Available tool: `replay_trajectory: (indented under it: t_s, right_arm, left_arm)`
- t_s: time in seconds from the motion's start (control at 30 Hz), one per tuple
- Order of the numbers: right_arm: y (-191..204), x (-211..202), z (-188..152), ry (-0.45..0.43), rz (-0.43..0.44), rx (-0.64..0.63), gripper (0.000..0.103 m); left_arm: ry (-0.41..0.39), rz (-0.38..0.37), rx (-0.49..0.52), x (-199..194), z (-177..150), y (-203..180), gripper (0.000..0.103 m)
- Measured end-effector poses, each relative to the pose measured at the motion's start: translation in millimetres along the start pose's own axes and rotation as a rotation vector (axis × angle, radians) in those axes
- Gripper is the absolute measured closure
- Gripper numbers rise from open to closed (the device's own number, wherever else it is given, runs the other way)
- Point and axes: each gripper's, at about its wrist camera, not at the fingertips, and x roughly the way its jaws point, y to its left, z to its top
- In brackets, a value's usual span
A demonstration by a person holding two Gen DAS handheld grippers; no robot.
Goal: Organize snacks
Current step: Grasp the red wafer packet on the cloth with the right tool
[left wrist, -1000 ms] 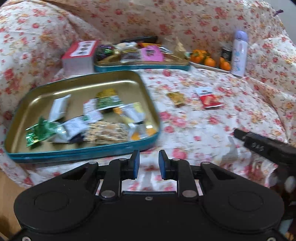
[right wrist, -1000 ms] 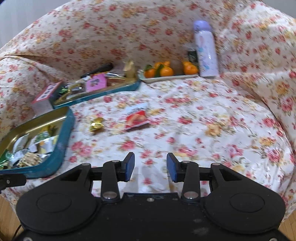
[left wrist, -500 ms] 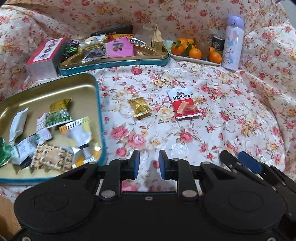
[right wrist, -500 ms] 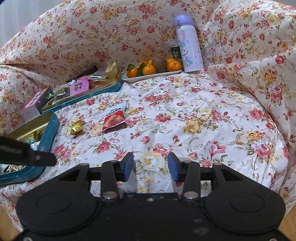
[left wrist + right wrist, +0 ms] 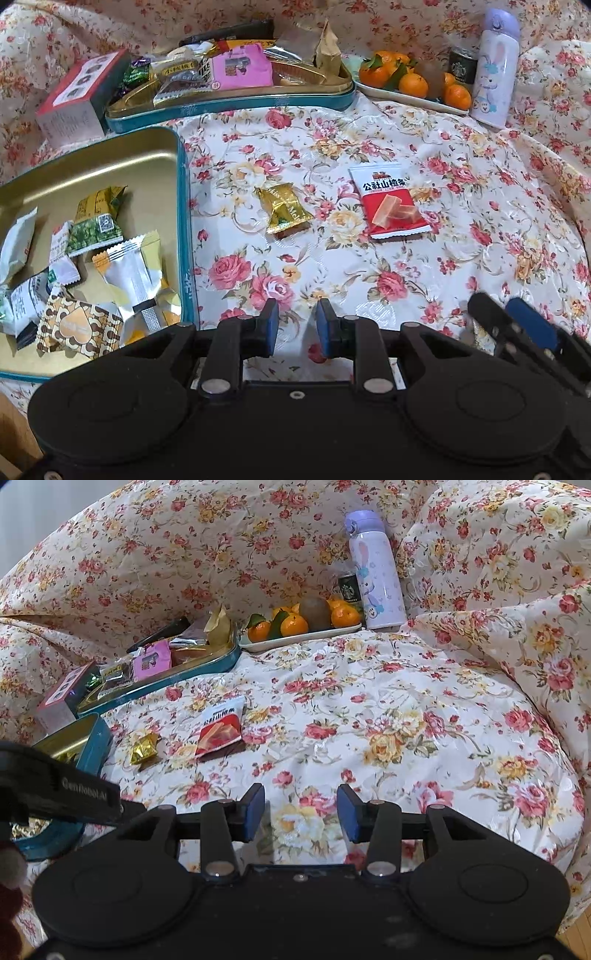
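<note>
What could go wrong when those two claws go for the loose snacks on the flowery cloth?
The gold candy and red packet lie flat on soft, wrinkled cloth, so closing pads might pinch fabric along with a wrapper, or slide off the thin foil. The left gripper and right gripper, whose jaws are opening with nothing between them, sit close together, so reaching for neighbouring snacks could make them bump. The tin is already crowded at its near end, so a dropped packet might land on the rim.
</note>
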Motion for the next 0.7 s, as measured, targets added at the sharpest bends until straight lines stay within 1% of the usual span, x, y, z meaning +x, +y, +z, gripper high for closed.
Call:
replay_trajectory:
  t_s: [0.1, 0.17, 0.2, 0.27, 0.4, 0.5, 0.57, 0.63, 0.67, 0.7]
  right_arm:
    - [3, 5, 10, -0.012, 0.007, -0.005, 0.057]
    - [7, 8, 18, -0.026, 0.021, -0.014, 0.057]
    - [11, 10, 23, -0.031, 0.033, -0.024, 0.056]
    - [18, 17, 31, -0.037, 0.061, -0.052, 0.051]
    - [37, 37, 44, -0.042, 0.075, -0.136, 0.050]
    - [47, 57, 53, -0.005, 0.109, -0.170, 0.050]
    - [52, 67, 55, 0.020, 0.125, -0.186, 0.049]
    - [53, 77, 59, 0.060, 0.181, -0.171, 0.048]
    - [52, 82, 60, 0.081, 0.188, -0.161, 0.048]
    - [53, 86, 61, 0.090, 0.176, -0.166, 0.048]
  left_arm:
    - [-0.012, 0.004, 0.011, 0, -1, -2, 0.068]
    - [-0.023, -0.008, 0.014, 0, -4, -2, 0.061]
    - [-0.030, -0.009, 0.017, 0, -5, -3, 0.060]
    - [-0.047, 0.001, 0.028, -1, -9, -5, 0.059]
    - [-0.067, 0.005, 0.042, -1, -14, -8, 0.056]
    - [-0.062, -0.012, 0.029, -1, -13, -6, 0.054]
    - [-0.055, -0.023, 0.019, 0, -11, -5, 0.050]
    - [-0.053, -0.026, 0.016, 0, -11, -6, 0.049]
    - [-0.054, -0.024, 0.023, 0, -12, -7, 0.049]
    - [-0.059, -0.021, 0.032, 0, -13, -9, 0.048]
